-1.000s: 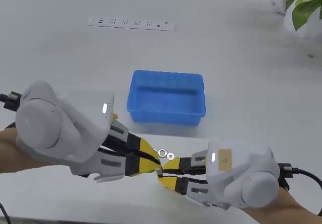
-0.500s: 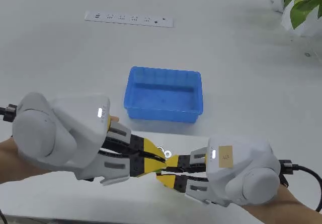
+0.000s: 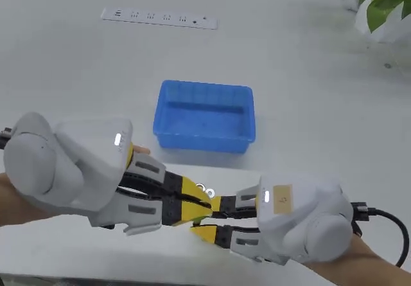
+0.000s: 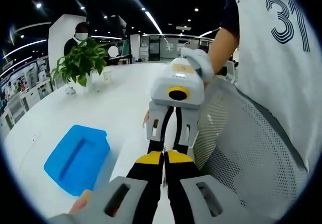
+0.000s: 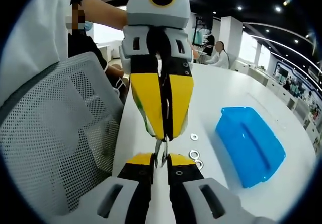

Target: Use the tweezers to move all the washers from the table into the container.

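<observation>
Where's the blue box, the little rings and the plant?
box (image 3: 202,142): head view, on its front wall.
washers (image 5: 193,154): right gripper view, on the middle ring of three.
plant (image 4: 80,63): left gripper view, on its leaves.

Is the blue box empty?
Empty. The blue container shows a bare floor; the washers lie outside it on the table.

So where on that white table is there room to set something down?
Free: the stretch between the white power strip and the blue plastic container, and right of the container toward the green plant. Crowded: the near edge, where the left hand-held gripper and the right hand-held gripper meet by the metal washers.
</observation>
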